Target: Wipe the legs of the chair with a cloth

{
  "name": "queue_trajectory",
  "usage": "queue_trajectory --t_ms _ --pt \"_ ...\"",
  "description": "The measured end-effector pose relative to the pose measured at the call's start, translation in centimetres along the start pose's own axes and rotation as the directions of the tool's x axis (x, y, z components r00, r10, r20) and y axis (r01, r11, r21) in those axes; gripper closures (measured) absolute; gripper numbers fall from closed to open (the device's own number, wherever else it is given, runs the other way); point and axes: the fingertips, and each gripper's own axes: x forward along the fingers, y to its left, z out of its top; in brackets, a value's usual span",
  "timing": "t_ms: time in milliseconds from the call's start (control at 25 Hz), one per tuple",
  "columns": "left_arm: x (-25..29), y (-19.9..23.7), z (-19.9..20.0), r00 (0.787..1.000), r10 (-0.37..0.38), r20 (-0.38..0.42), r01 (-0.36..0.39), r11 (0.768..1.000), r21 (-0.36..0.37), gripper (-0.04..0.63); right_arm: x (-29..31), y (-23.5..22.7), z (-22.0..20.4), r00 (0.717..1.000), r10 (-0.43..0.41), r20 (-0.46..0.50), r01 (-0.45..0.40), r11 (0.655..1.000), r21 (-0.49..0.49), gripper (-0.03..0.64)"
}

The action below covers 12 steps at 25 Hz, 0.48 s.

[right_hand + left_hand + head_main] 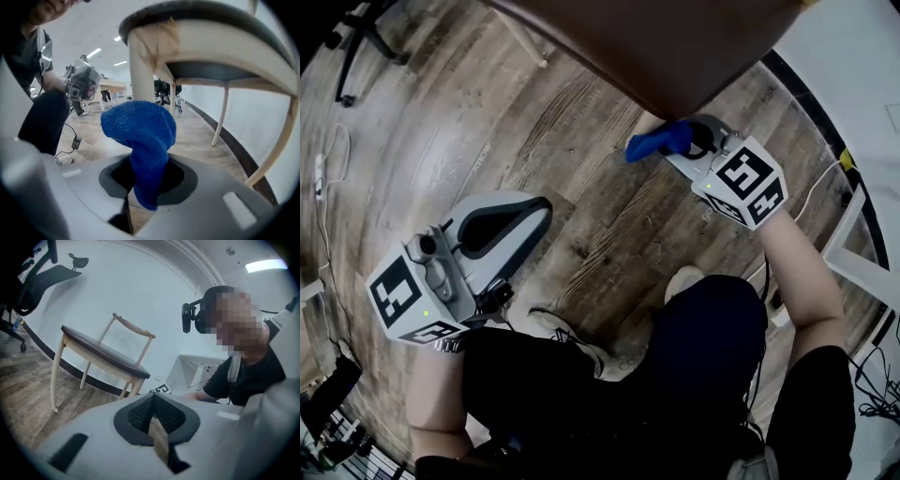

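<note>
Head view looks down on a wooden floor (581,206), with the brown seat of the chair (675,47) filling the top and the person's dark-clad legs below. The left gripper (502,230) hangs low and well apart from the chair. Its fingers are drawn together with nothing between them.

The right gripper (689,141) is up just under the seat edge, its fingers clamped on a blue cloth (656,142). In the right gripper view the cloth (140,136) bunches out past the fingers, right in front of a pale front leg (140,65) near where it joins the seat. Whether the cloth touches the wood I cannot tell.

The step in hand looks like the start of a stroke on this leg. To do it well, I would press the loose bunch flat against the leg and draw it down the full length to the foot. Then come round for the far side, keeping the grip firm so the cloth does not slip out.
</note>
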Motion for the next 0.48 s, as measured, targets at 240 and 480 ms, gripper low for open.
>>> queue_trajectory --t_ms 240,480 --pt "1.1 -0.5 0.4 1.0 -0.027 0.009 0.027 1.0 0.008 0.595 -4.9 0.7 6.6 0.992 -0.017 0.125 0.017 1.0 -0.002 0.515" --pt "1.8 -1.1 0.8 0.999 -0.042 0.014 0.042 0.999 0.018 0.595 -7.3 0.9 9.2 0.988 -0.008 0.152 0.003 0.999 0.033 0.517"
